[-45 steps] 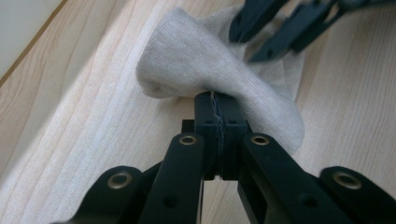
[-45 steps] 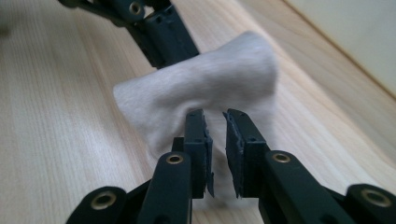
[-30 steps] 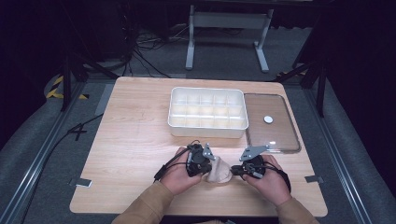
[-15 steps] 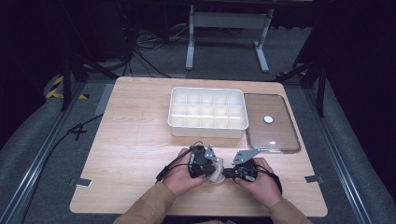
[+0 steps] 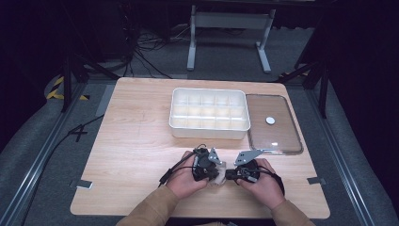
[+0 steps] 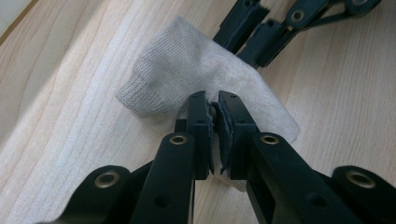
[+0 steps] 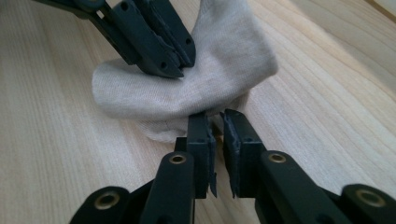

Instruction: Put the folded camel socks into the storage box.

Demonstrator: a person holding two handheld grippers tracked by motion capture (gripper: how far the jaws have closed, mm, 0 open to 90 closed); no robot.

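Both grippers pinch the pale sock: left gripper (image 6: 213,121) clamps one edge, right gripper (image 7: 215,126) seemingly the opposite, sock (image 5: 219,172) stretched between them.

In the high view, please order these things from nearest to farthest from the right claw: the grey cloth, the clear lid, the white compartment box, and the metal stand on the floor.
From the right claw:
1. Grey cloth, at its tips, between both hands.
2. Clear lid, just beyond, on the table's right side.
3. White compartment box, at the table's middle; its near edge is almost as close as the lid.
4. Metal stand, on the floor behind the table.
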